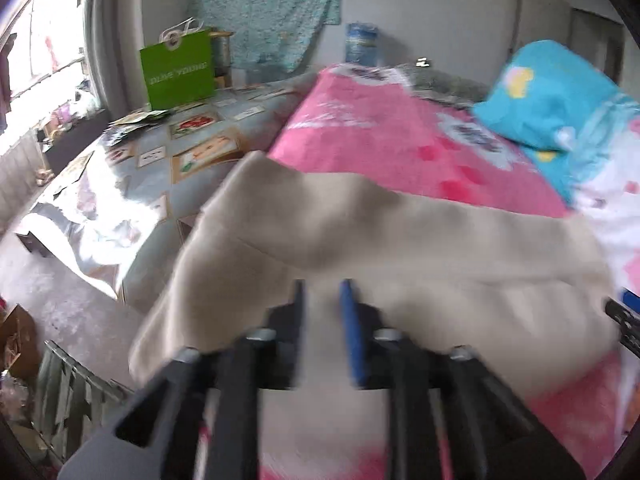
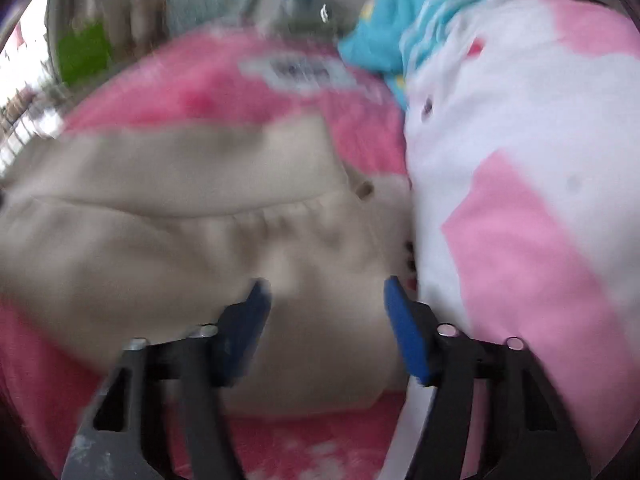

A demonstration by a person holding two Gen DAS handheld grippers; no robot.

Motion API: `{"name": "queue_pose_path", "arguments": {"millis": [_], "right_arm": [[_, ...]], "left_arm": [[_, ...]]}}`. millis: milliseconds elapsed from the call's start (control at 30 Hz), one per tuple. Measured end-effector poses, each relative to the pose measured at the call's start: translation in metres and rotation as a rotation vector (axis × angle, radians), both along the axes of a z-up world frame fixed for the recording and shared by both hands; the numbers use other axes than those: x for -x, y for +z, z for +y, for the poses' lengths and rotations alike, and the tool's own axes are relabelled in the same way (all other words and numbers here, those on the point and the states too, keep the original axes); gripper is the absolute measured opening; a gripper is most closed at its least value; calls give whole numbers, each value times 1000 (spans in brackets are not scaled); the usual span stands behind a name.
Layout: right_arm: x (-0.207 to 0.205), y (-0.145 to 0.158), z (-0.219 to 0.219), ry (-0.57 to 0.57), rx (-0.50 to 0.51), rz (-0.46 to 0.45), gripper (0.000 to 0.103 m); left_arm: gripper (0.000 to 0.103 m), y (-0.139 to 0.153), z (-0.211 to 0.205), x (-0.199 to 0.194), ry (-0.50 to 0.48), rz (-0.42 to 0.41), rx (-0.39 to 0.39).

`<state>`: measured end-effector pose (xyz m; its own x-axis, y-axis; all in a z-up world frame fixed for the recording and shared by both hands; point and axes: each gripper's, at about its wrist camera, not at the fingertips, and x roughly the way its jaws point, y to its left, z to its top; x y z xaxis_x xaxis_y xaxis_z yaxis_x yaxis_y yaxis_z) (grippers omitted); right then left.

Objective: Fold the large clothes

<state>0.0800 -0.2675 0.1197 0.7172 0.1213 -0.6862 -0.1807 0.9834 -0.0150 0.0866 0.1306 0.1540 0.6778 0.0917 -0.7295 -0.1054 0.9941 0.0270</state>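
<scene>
**Beige garment spread on the pink bedcover, both grippers above it**

The left wrist view takes in much more of the room: a green paper bag (image 1: 176,70) standing on a patterned cloth-covered surface (image 1: 132,184) at the left, a pale blue fabric (image 1: 268,8) hanging on the wall behind, a bright window (image 1: 44,44) at the far left, and a turquoise pillow (image 1: 548,96) at the right. At its right edge a dark piece of the right gripper (image 1: 622,320) pokes in. The right wrist view is closer and more blurred; it shows mostly bedding, including a white-and-pink quilt (image 2: 520,160) bunched up on the right, just beside the garment.

The beige garment (image 1: 360,232) lies across the pink bedcover (image 1: 392,128), broad and mostly flat, with soft folds and a seam running across it. In the right wrist view a gathered, slightly puckered band crosses it, and a small dark button-like spot sits near its right edge.

The left gripper (image 1: 324,292) hangs over the garment's near edge with its jaws apart by a narrow gap; no cloth is visibly pinched between them. The right gripper (image 2: 326,292) stands spread wider, over the garment's near part, its blue pads (image 2: 404,328) clear of the fabric.
</scene>
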Motion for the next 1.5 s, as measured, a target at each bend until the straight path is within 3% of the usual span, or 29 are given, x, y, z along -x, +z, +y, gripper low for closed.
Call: {"name": "queue_pose_path", "arguments": {"millis": [33, 100, 200, 267, 300, 333, 367, 400, 433, 500, 567, 667, 900, 1100, 1267, 1500], "right_arm": [[9, 2, 7, 77, -24, -2, 58], [30, -2, 24, 223, 15, -7, 60], [62, -21, 45, 395, 159, -44, 67], [62, -32, 46, 381, 220, -24, 68], [54, -39, 42, 356, 192, 20, 73], [47, -43, 39, 335, 162, 41, 80], [40, -49, 35, 307, 130, 60, 85], [35, -55, 32, 268, 116, 72, 94], [29, -59, 33, 261, 115, 74, 96], [32, -61, 36, 256, 157, 58, 96], [36, -60, 40, 251, 190, 26, 96], [39, -60, 36, 247, 172, 35, 96], [29, -67, 37, 238, 182, 11, 96], [32, -66, 36, 238, 171, 21, 96], [31, -67, 37, 230, 184, 22, 96], [34, -70, 23, 200, 93, 57, 96]], "left_arm": [[53, 0, -4, 18, -11, -3, 19], [65, 4, -36, 47, -66, -6, 40], [67, -19, -76, 71, -135, 57, 64], [68, -47, -90, 76, -167, 142, 36], [68, -63, -93, 72, -181, 199, 11], [75, -73, -91, 67, -189, 215, 5], [80, -76, -87, 62, -184, 188, 23], [96, -79, -84, 57, -159, 126, 49], [99, -84, -84, 55, -141, 81, 65], [99, -96, -102, 54, -115, 57, -65], [99, -91, -108, 57, -113, 45, -116], [99, -91, -103, 56, -112, 61, -70], [99, -93, -110, 60, -103, 34, -134], [99, -92, -99, 57, -111, 46, -47], [99, -92, -101, 57, -109, 49, -56], [99, -92, -101, 57, -109, 57, -52]]}}
